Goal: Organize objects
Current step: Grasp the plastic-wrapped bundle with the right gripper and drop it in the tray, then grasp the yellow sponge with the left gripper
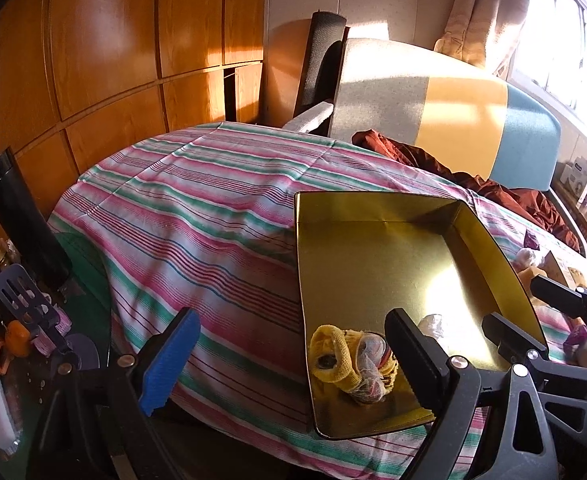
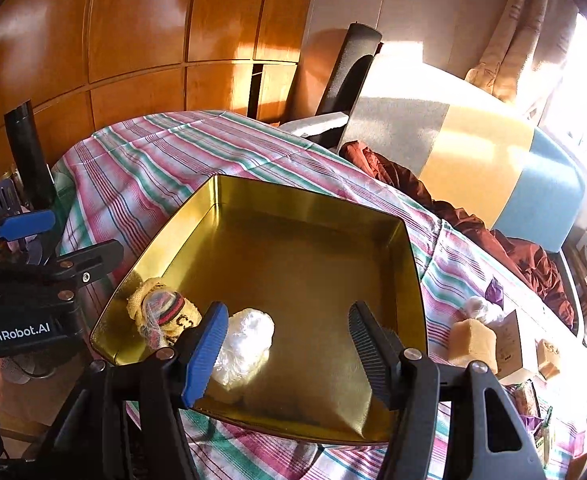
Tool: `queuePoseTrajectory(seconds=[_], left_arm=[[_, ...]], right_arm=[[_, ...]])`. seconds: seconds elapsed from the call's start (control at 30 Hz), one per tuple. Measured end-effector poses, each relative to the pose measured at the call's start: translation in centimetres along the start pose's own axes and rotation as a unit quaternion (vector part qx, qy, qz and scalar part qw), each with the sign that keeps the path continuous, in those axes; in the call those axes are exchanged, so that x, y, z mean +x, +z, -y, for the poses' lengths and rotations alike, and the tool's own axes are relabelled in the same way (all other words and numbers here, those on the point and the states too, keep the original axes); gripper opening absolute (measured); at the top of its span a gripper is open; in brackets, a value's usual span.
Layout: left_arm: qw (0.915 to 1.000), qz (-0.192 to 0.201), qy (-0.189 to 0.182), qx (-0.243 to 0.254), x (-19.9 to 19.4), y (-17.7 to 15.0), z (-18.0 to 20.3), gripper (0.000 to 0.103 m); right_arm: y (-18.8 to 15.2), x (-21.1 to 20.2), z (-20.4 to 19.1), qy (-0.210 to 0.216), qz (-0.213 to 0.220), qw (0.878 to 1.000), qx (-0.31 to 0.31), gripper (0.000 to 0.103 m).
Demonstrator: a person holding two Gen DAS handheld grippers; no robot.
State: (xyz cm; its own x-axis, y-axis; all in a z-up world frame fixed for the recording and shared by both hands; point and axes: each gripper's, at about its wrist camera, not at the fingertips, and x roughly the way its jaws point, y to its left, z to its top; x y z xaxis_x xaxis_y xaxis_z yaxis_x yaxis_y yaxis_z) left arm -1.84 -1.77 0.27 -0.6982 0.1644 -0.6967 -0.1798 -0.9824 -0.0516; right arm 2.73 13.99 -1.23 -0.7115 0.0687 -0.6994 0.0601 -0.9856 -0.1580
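Gold-lined tin tray (image 2: 301,264) rests on the striped bedcover (image 2: 141,160), holding a yellow knitted bundle (image 2: 161,316) and a white plastic-wrapped bundle (image 2: 245,344). Right gripper (image 2: 287,344) hovers spread and empty over it; left gripper (image 1: 293,356) likewise gapes wide, empty.

The gold tin tray (image 2: 305,216) is glossy metal, smooth and mirror-like where sun strikes it. In it lie a yellow knitted pouch (image 2: 161,316), coarse and fuzzy, and a crinkled clear plastic bundle (image 2: 249,340). The striped bedspread (image 1: 197,200) is soft matt cloth. Wardrobe panels (image 1: 105,40) at upper left are polished, shiny wood. Each claw's pads (image 2: 207,354) are ribbed plastic.
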Motion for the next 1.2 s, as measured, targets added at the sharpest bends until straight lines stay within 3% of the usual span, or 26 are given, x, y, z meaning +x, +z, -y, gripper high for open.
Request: queuePoseTrajectory(seconds=[0.27, 0.4, 0.57, 0.73, 0.9, 0.97, 1.03, 1.2], left_arm=[[0.9996, 0.002, -0.014, 0.026, -0.2, 0.7, 2.0, 0.094], [0.9986, 0.001, -0.03, 0.044, 0.0, 1.3, 3.8, 0.094], [0.9952, -0.004, -0.061, 0.077, 0.5, 1.8, 7.3, 0.099], [0.9858, -0.011, -0.107, 0.128, 0.8, 2.3, 12.1, 0.103], [0.9699, -0.016, -0.153, 0.189, 0.9, 2.4, 17.6, 0.103], [0.9637, -0.023, -0.166, 0.208, 1.2, 2.4, 19.8, 0.103], [0.9589, -0.027, -0.174, 0.222, 1.4, 2.3, 21.9, 0.103], [0.9473, -0.037, -0.193, 0.253, 2.4, 2.3, 27.2, 0.103]], right_arm=[[-0.7, 0.0, 3.8, -0.022, -0.004, 1.0, 0.022, 0.064], [-1.3, 0.3, 8.3, -0.055, -0.018, 0.997, 0.046, 0.073], [-2.4, 0.4, 15.6, -0.113, -0.041, 0.989, 0.083, 0.073], [-3.6, 0.8, 24.1, -0.167, -0.059, 0.974, 0.14, 0.074], [-6.6, 1.7, 31.5, -0.205, -0.065, 0.955, 0.206, 0.08], [-8.4, 2.0, 33.5, -0.205, -0.061, 0.946, 0.244, 0.08], [-9.7, 2.8, 35.1, -0.206, -0.096, 0.933, 0.28, 0.08], [-10.4, 1.5, 36.8, -0.192, -0.081, 0.922, 0.328, 0.08]])
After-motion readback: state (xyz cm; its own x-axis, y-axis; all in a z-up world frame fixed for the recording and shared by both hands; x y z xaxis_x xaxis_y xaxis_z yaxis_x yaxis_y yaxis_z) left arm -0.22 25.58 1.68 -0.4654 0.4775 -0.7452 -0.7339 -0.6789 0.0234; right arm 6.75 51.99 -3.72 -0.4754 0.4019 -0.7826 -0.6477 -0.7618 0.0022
